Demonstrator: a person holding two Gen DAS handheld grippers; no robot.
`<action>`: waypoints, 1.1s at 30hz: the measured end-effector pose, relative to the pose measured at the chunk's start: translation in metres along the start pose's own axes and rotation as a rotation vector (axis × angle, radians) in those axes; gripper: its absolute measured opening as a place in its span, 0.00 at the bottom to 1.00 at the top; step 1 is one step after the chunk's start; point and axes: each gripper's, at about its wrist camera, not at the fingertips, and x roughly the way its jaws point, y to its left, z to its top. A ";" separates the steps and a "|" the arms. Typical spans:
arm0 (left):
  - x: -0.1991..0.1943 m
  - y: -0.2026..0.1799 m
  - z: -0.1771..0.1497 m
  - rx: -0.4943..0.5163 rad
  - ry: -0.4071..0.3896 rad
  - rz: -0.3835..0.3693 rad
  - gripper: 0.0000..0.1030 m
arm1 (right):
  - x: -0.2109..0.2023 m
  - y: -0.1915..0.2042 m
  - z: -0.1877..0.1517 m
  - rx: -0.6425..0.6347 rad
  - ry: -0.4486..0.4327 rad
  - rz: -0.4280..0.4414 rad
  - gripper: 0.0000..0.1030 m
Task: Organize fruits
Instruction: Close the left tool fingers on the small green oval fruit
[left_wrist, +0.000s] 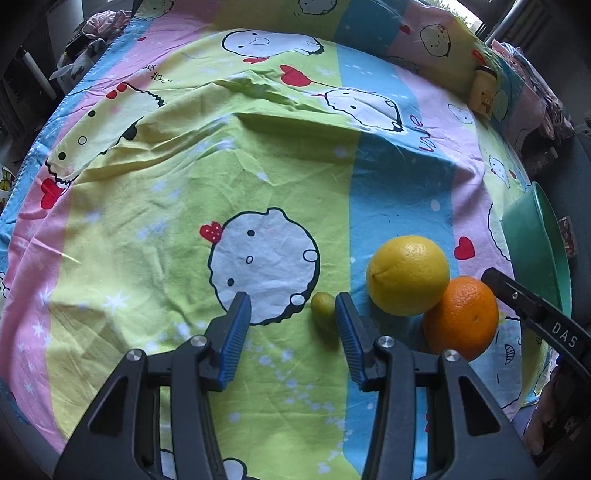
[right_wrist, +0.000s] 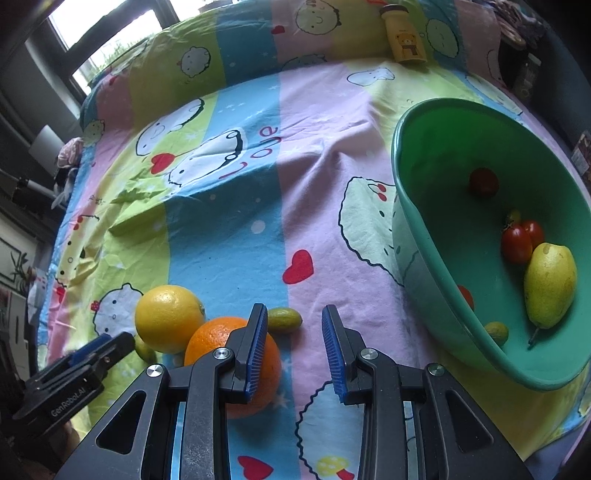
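so the left gripper (left_wrist: 293, 304) is hanging spread over the sheet (left_wrist: 155, 206), nothing pinched, small green fruit (left_wrist: 322, 307) sitting just inside its right pad, probably the next grab; right gripper (right_wrist: 294, 317) is gaping empty too, orange (right_wrist: 221, 338) right under its left finger, lemon (right_wrist: 168, 317) touching that, green bowl (right_wrist: 410, 266) off to the right already holding a pear (right_wrist: 550, 284) and tomatoes (right_wrist: 517, 243)

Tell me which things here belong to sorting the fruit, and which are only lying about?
Job: lemon, orange, small green fruits, green bowl holding pear and tomatoes.

Lying about: yellow bear bottle, cartoon sheet.
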 end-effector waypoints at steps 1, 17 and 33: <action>0.001 -0.001 0.000 0.002 0.006 -0.008 0.45 | 0.002 -0.001 0.001 0.011 0.004 0.022 0.32; 0.011 -0.009 -0.002 0.017 0.031 -0.035 0.23 | 0.020 -0.009 0.004 0.110 0.061 0.114 0.32; 0.002 -0.002 0.000 -0.006 0.005 -0.052 0.17 | 0.025 -0.008 0.003 0.133 0.066 0.102 0.18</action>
